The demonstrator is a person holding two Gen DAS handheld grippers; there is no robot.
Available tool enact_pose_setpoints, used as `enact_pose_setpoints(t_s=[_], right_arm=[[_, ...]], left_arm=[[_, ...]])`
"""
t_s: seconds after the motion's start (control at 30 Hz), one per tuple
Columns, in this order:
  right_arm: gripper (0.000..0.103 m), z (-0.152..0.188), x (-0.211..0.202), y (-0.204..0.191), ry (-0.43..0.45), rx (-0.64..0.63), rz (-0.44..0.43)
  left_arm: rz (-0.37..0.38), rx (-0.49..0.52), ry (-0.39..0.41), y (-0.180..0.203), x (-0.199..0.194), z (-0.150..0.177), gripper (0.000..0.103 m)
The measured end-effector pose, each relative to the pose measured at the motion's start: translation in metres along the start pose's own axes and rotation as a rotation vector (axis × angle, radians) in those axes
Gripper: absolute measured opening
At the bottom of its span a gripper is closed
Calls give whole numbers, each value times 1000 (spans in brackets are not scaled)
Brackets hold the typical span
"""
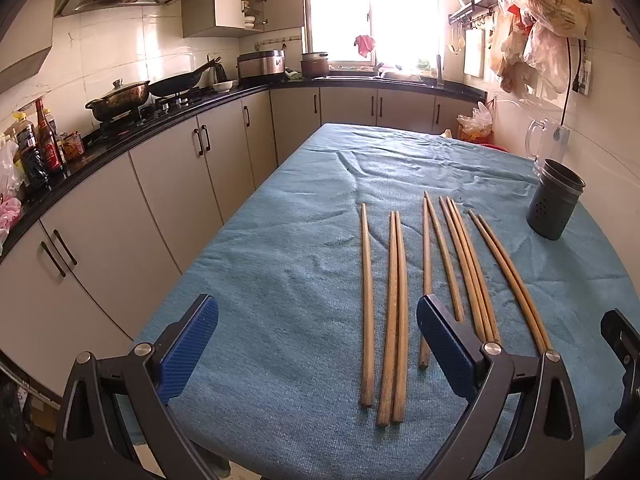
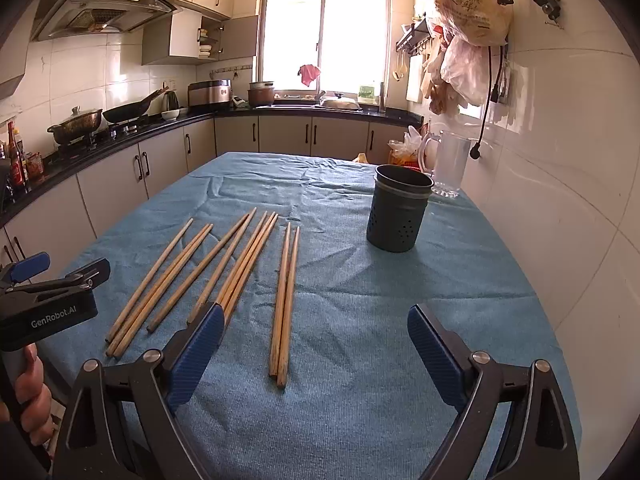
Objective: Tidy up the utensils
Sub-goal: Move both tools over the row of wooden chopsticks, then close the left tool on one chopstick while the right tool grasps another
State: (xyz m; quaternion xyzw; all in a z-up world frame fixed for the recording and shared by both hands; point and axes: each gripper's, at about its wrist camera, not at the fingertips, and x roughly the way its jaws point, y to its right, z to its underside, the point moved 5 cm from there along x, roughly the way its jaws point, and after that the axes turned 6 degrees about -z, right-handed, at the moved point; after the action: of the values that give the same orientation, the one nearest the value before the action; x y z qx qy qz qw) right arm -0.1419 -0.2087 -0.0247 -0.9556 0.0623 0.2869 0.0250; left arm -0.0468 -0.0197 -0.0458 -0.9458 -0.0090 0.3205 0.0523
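Several wooden chopsticks (image 1: 394,312) lie side by side on the blue tablecloth (image 1: 280,264), pointing away from me. A dark perforated utensil holder (image 1: 554,200) stands upright at the right, empty as far as I can see. My left gripper (image 1: 318,344) is open near the table's front edge, with nothing between its blue pads. In the right wrist view the chopsticks (image 2: 285,300) spread left of centre and the holder (image 2: 400,212) stands beyond them. My right gripper (image 2: 316,350) is open over the cloth, a chopstick pair lying between its fingers below. The left gripper (image 2: 60,276) shows at the far left, held by a hand.
A clear glass pitcher (image 2: 450,164) stands behind the holder by the tiled wall. Plastic bags (image 2: 472,8) hang above it. The kitchen counter with pots and bottles (image 1: 120,100) runs along the left, cabinets below. The table's left edge (image 1: 224,240) drops to the floor.
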Motion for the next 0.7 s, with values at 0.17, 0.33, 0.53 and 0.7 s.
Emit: enact_pose_setpoints(t_s=[0.17,0.33,0.53,0.7], right_arm=[[94,1,0,-1,-4,2,-3],[94,2,-1,-1,-5,2,-9],[90,0,3,2,-18,7,-25],[78,-15,15,6,-72,-19,-75]], left_arm=[[1,0,0,0,-1,0,99],[1,-1,-1,0,0,0,99],[38,3,-16,2,0,1,99],[97,-3,-89,-7,18,-12,92]])
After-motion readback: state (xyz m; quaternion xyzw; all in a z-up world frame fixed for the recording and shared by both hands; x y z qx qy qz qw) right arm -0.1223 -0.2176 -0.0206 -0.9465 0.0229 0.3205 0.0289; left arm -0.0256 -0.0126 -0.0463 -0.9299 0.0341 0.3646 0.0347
